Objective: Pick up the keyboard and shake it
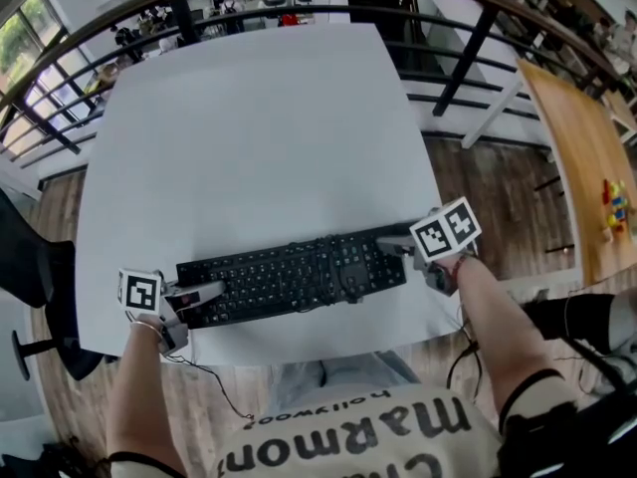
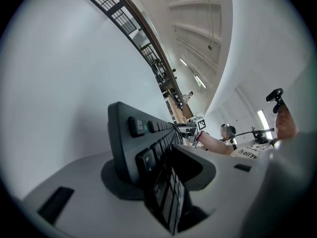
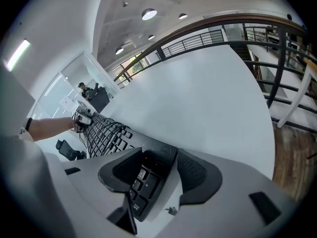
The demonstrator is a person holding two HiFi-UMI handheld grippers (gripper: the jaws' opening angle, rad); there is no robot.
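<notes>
A black keyboard (image 1: 299,277) lies along the front of the white table (image 1: 259,127), with its cable looped over the keys (image 3: 101,130). My left gripper (image 1: 204,295) is at its left end, and in the left gripper view the jaws (image 2: 153,172) press on that end of the keyboard (image 2: 141,133), one on each face. My right gripper (image 1: 393,247) is at the right end. In the right gripper view its jaws (image 3: 158,170) straddle the keyboard's corner (image 3: 148,175), with a strip of table showing beside one pad (image 3: 198,170).
The table's front edge (image 1: 299,352) runs just below the keyboard. A dark railing (image 1: 468,48) borders the table's far and right sides. A wooden tabletop (image 1: 582,157) with small toys stands at the right, and a dark chair (image 1: 35,277) at the left.
</notes>
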